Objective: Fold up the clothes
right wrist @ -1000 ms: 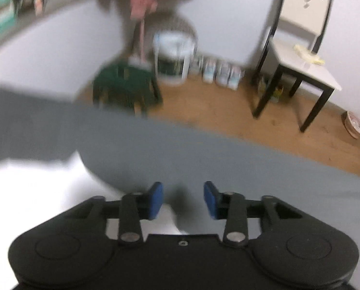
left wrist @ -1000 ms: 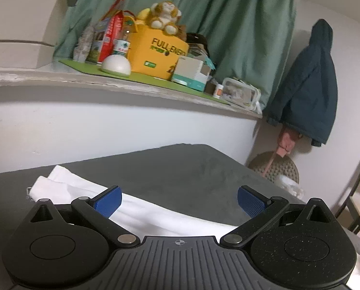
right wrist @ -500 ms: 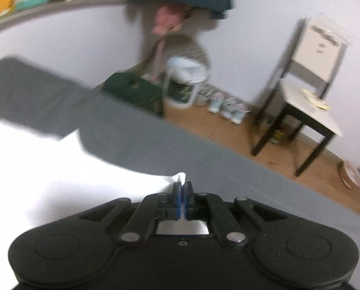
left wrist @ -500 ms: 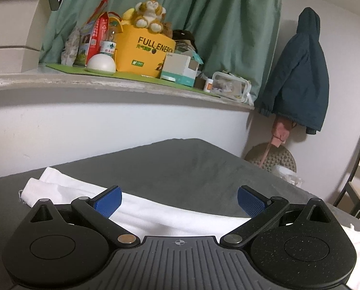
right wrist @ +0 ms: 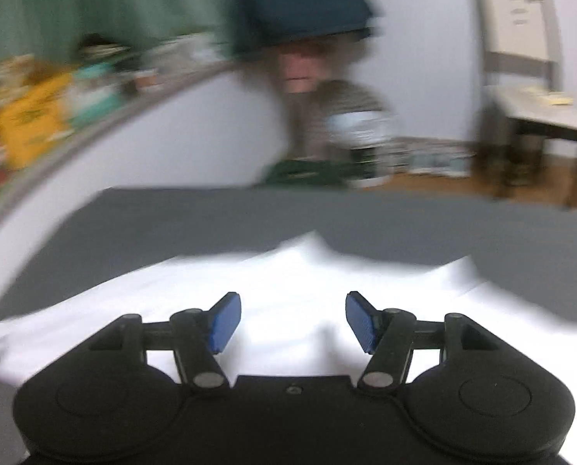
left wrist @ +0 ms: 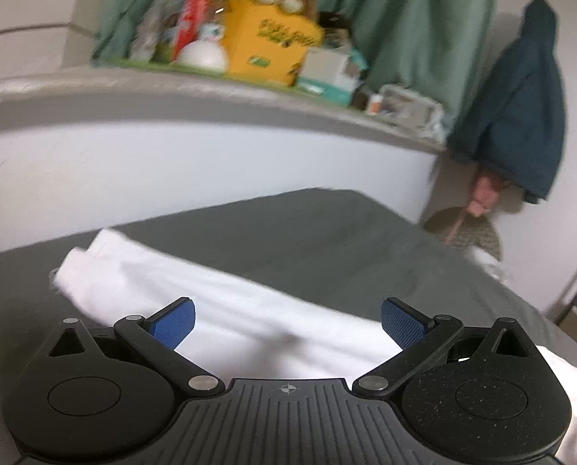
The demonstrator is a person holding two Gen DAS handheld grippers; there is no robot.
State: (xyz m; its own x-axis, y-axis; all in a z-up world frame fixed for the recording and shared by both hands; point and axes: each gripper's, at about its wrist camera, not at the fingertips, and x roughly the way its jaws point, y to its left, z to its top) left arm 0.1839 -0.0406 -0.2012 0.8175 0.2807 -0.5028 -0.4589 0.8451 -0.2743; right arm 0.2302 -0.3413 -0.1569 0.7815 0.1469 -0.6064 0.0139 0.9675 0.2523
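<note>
While the left gripper (left wrist: pixel 286 323) hovers with fingers spread wide over the white garment (left wrist: pixel 218 302), which lies along the near part of the grey bed (left wrist: pixel 327 232), the right gripper (right wrist: pixel 293 319) has just been opening its fingers, and nothing sits between them above the cloth. With both sets released, the fresh fold could, I judge, slump or spring back uneven. Left to right beyond the bed: a cluttered shelf (left wrist: pixel 211 81), green curtain (left wrist: pixel 424 19), hanging coat (left wrist: pixel 521 97), chair (right wrist: pixel 528 77).
</note>
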